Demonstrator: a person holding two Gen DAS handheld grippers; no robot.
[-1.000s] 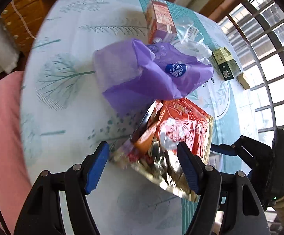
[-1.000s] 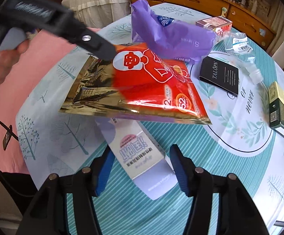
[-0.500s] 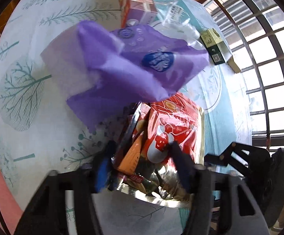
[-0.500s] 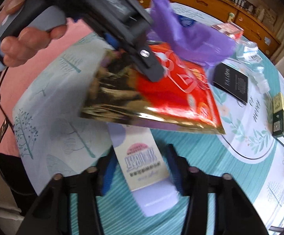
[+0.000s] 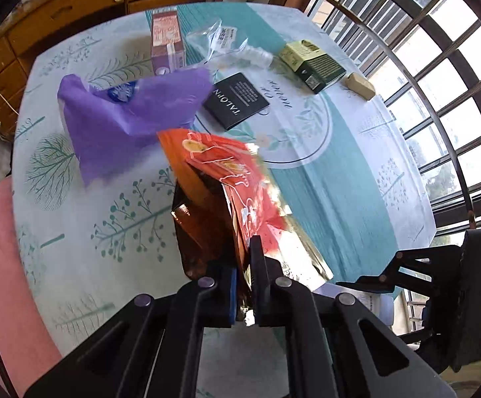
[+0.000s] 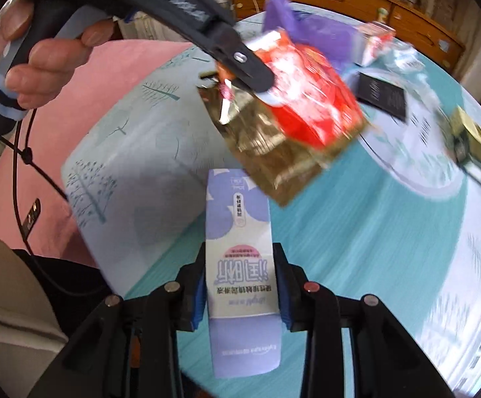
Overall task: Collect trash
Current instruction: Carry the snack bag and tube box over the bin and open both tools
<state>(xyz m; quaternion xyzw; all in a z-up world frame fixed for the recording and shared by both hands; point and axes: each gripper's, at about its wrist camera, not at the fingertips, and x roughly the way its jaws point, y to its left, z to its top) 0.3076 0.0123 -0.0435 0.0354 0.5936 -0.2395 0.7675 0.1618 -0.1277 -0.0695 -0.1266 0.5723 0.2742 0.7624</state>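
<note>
Red foil bag (image 5: 227,179) ×1: left gripper (image 5: 244,285) clamped | lilac box (image 6: 240,265) ×1: right gripper (image 6: 240,293) clamped

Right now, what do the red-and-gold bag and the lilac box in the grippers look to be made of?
Red-and-gold bag: likely metallised plastic film, glossy; it crinkles and mirrors light. Lilac box: probably thin printed card, matte, with flat faces and straight edges.

surface: round table (image 5: 356,199), tree-print and teal cloth | purple wrapper (image 5: 134,116) toward the left side | maroon carton (image 5: 166,44) at far edge | clear plastic wrap (image 5: 227,44) beside carton | black TALOPN packet (image 5: 237,101) near centre | green box (image 5: 313,61) and small tan block (image 5: 359,85) toward window side
</note>
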